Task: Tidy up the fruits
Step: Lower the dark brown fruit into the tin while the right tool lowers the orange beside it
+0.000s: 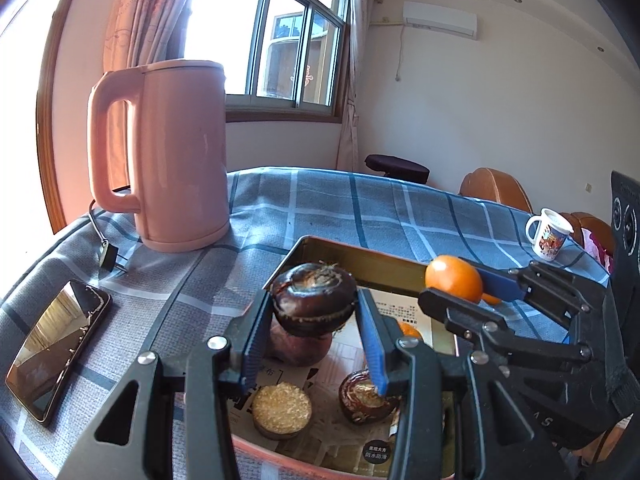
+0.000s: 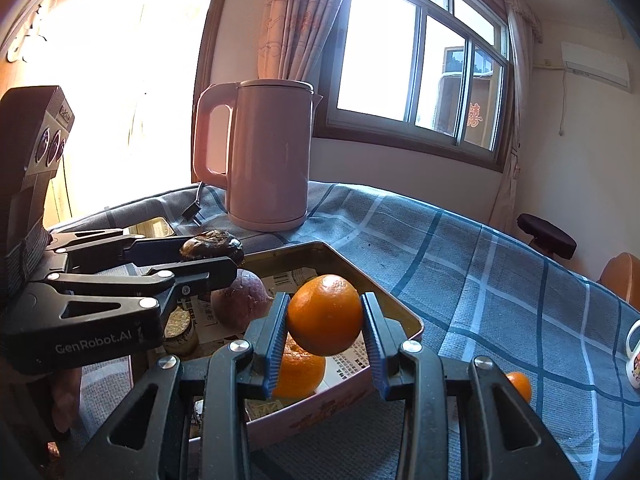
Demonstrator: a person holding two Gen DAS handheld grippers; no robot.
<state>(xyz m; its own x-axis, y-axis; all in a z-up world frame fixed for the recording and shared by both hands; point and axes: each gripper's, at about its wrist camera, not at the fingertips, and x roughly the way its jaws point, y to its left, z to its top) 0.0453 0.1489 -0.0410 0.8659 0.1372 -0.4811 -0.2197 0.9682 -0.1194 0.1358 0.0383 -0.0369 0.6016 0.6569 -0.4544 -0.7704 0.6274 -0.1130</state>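
Both grippers hang over the tin tray (image 1: pixel 360 258), each carrying fruit. The left gripper (image 1: pixel 316 312) has its jaws closed onto a dark brown water chestnut (image 1: pixel 314 300), pinched at its widest part above the tray's left half. The right gripper (image 2: pixel 325 320) has its jaws clamped on an orange (image 2: pixel 325 314) above the tray's right side, near the rim.

Already in the tray (it is lined with printed paper) lie a purplish fruit (image 2: pixel 240 300), a second orange (image 2: pixel 300 372), another water chestnut (image 1: pixel 366 398) and a cut one showing a pale grainy face (image 1: pixel 281 404). One more small orange (image 2: pixel 519 386) sits on the checked cloth of the surface (image 1: pixel 360 208), outside the tray's right edge.

The likeliest trouble, I judge, is a roll: either round fruit released from this height could bounce on the paper, knock its neighbours about or hop the low rim. The water chestnut is held over the purplish fruit, so dropping it there would leave it perched and unsteady. The two grippers are also close together over a small tray and could clash if both descend at once.

Around them, a pink electric kettle (image 1: pixel 176 152) stands beyond the tray's far left corner with its plug (image 1: pixel 108 256) on the cloth, a phone (image 1: pixel 56 350) lies near the surface's left edge, and a printed mug (image 1: pixel 550 238) stands far right. None blocks the tray.
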